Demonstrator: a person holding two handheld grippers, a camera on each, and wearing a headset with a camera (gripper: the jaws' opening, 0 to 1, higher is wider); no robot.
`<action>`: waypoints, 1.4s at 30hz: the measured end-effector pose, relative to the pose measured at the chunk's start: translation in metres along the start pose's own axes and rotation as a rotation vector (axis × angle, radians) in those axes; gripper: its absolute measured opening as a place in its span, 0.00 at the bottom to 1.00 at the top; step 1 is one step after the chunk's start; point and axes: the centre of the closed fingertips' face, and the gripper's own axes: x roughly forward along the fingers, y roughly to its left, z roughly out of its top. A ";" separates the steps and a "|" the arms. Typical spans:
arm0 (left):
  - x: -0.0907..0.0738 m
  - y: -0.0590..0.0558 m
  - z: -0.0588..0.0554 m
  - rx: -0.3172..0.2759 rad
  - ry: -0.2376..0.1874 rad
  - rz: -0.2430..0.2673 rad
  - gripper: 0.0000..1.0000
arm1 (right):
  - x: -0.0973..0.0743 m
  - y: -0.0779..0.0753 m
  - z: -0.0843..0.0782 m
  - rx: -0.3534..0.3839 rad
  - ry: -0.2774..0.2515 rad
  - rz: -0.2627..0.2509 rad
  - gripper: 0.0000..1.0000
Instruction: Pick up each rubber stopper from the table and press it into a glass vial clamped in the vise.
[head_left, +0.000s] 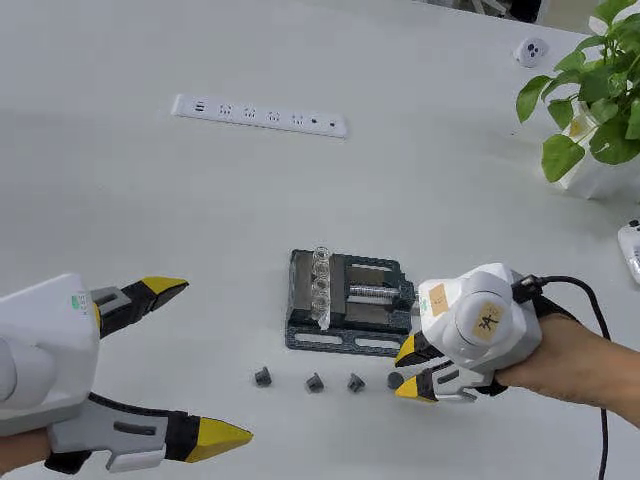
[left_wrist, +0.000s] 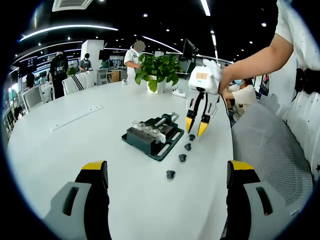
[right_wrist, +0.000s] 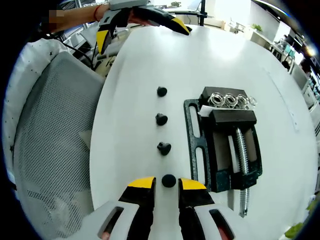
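Lying beside the vise (head_left: 330, 341): four stoppers (head_left: 314, 382) (four vials (head_left: 321, 283)).

Open tabletop (head_left: 150, 220) around stoppers (head_left: 314, 381), vise (head_left: 345, 305) just behind them; plant (head_left: 590, 90) well apart

The left gripper (head_left: 215, 360) is hovering low by the near edge of the worktop (head_left: 150, 200), its jaws spread wide and pointing along that edge. The right gripper (head_left: 408, 372) is tilting steeply down toward the worktop, its jaws drawn near each other with a narrow gap between. The right hand (head_left: 556, 356) is gripping its body, with the forearm reaching in from the right edge.
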 end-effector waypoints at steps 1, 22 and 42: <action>0.000 0.000 0.000 -0.002 -0.001 0.000 0.99 | 0.001 0.001 0.000 -0.003 0.006 0.003 0.14; 0.000 -0.001 -0.002 -0.015 -0.006 -0.002 0.98 | 0.006 -0.002 -0.004 -0.068 0.058 0.010 0.08; 0.001 0.000 -0.003 -0.021 -0.006 -0.006 0.98 | 0.006 -0.001 -0.004 -0.064 0.061 0.021 0.08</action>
